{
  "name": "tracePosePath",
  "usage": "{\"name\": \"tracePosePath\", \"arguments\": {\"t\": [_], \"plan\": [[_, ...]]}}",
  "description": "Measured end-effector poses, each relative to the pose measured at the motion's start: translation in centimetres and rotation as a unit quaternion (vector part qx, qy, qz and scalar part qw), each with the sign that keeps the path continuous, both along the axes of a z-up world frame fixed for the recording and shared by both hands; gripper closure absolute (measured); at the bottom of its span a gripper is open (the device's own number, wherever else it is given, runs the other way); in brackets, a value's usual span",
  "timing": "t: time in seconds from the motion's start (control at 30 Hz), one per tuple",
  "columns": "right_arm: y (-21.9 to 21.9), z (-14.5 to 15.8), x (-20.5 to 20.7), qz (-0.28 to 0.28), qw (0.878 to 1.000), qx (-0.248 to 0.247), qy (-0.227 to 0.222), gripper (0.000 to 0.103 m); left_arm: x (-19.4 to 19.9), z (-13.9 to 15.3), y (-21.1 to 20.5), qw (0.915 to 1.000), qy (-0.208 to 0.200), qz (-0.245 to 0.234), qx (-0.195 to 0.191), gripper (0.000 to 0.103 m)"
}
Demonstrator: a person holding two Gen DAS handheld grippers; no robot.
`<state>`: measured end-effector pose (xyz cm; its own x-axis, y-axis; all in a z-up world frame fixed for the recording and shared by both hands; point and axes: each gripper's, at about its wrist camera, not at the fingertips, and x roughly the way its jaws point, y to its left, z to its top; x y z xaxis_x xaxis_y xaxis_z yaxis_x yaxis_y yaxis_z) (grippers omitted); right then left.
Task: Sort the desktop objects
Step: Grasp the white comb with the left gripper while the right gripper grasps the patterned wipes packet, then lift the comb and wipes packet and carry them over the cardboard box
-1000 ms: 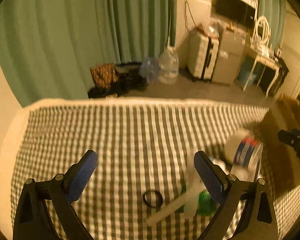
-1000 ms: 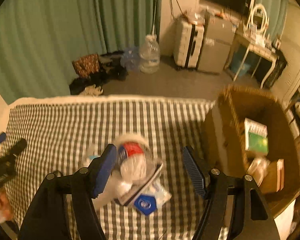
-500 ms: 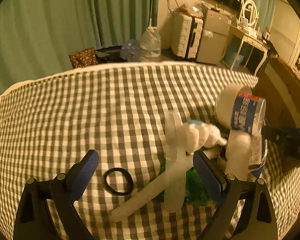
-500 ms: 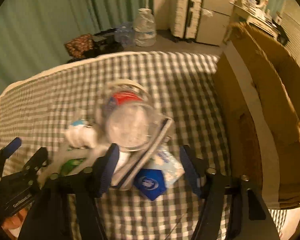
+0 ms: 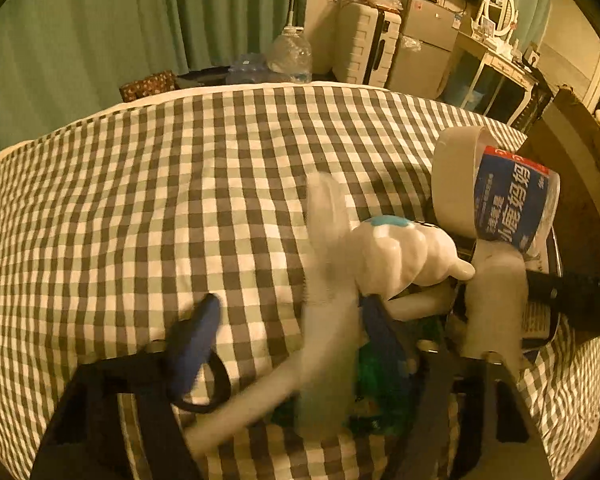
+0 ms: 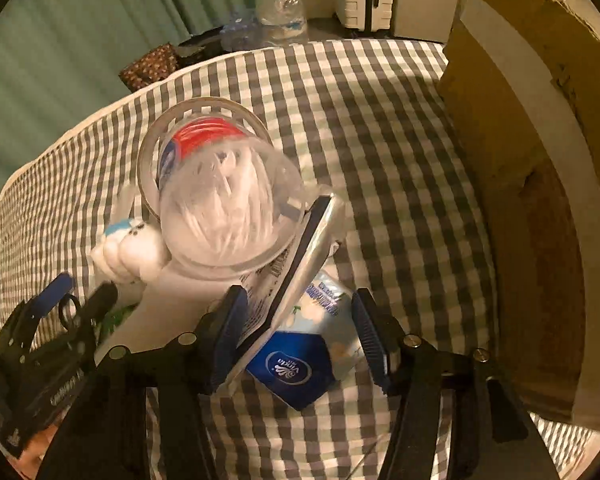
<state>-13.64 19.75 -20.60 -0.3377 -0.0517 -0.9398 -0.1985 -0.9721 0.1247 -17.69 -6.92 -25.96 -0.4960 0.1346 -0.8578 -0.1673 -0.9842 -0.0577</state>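
Observation:
A heap of small items lies on the checked cloth (image 5: 180, 200). My left gripper (image 5: 292, 340) hangs low over it with its jaws closing. A white plastic stick (image 5: 320, 344) lies between them, and the pads do not press on it. A black hair tie (image 5: 216, 388) lies under the left finger. Beyond are a white soft toy (image 5: 400, 252) and a green packet (image 5: 380, 388). My right gripper (image 6: 300, 336) straddles a blue tissue pack (image 6: 292, 368), jaws open. A flat black-edged packet (image 6: 300, 256) leans by its left finger, under a clear jar of cotton swabs (image 6: 228, 208).
A tall cardboard box (image 6: 520, 160) stands at the cloth's right edge. A roll of tape (image 5: 456, 184) props up the jar. The left gripper (image 6: 80, 296) is close on the left of the heap. Beyond the cloth are green curtains, a water bottle and a suitcase.
Both grippers have sunk toward the heap and tipped further down. The left jaws have narrowed around the white stick. The right jaws have narrowed slightly over the tissue pack.

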Motion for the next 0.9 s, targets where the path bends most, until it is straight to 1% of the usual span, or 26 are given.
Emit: {"name": "tracePosePath", "arguments": {"t": [0.03,0.07,0.1,0.13,0.17,0.2,0.23,0.27,0.3,0.33,0.47,0.57,0.73,0.9], "plan": [[-0.2,-0.1,0.3,0.003,1.0,0.002,0.001,0.049,0.0,0.0,0.1,1.0,-0.002,-0.004,0.001,0.047],[-0.4,-0.1,0.3,0.007,1.0,0.002,0.001,0.052,-0.4,-0.2,0.4,0.9999,-0.004,-0.011,0.004,0.06],[-0.5,0.0,0.3,0.013,1.0,0.0,0.001,0.054,-0.4,-0.1,0.7,0.9998,-0.006,-0.02,0.006,0.068],[-0.7,0.0,0.3,0.019,1.0,0.002,0.0,0.059,-0.3,0.0,1.3,0.9995,-0.007,-0.031,0.001,0.077],[-1.0,0.0,0.4,0.026,1.0,0.005,-0.002,0.064,-0.5,0.3,1.9,0.9993,-0.004,-0.037,-0.005,0.077],[-1.3,0.1,0.5,0.033,0.999,0.008,-0.004,0.067,-0.5,0.6,2.3,0.9991,-0.001,-0.042,-0.008,0.077],[-1.6,0.1,0.6,0.036,0.999,0.006,-0.005,0.074,-0.4,0.7,2.4,0.999,-0.002,-0.045,-0.008,0.077],[-1.8,0.2,0.6,0.04,0.999,0.005,-0.005,0.08,-0.6,1.0,2.9,0.999,-0.003,-0.044,-0.006,0.078],[-2.1,0.3,0.7,0.045,0.999,0.003,-0.005,0.082,-0.6,1.2,2.8,0.999,-0.005,-0.044,-0.003,0.078],[-2.4,0.5,0.7,0.053,0.999,0.001,-0.003,0.087,-0.7,1.5,2.8,0.999,-0.006,-0.045,-0.001,0.078],[-2.6,1.2,0.6,0.074,0.997,-0.003,0.011,0.092,-1.1,2.5,2.4,0.9989,-0.009,-0.045,0.005,0.077],[-2.1,1.9,0.2,0.077,0.997,0.001,0.016,0.096,-1.4,3.4,2.4,0.9988,-0.001,-0.047,0.009,0.078],[-1.5,3.7,-0.1,0.082,0.996,0.018,0.028,0.097,-1.6,4.8,2.7,0.9985,0.013,-0.052,0.009,0.077],[-1.0,5.8,-0.4,0.083,0.995,0.026,0.055,0.097,-1.3,6.1,3.0,0.998,0.025,-0.058,0.001,0.078]]}}
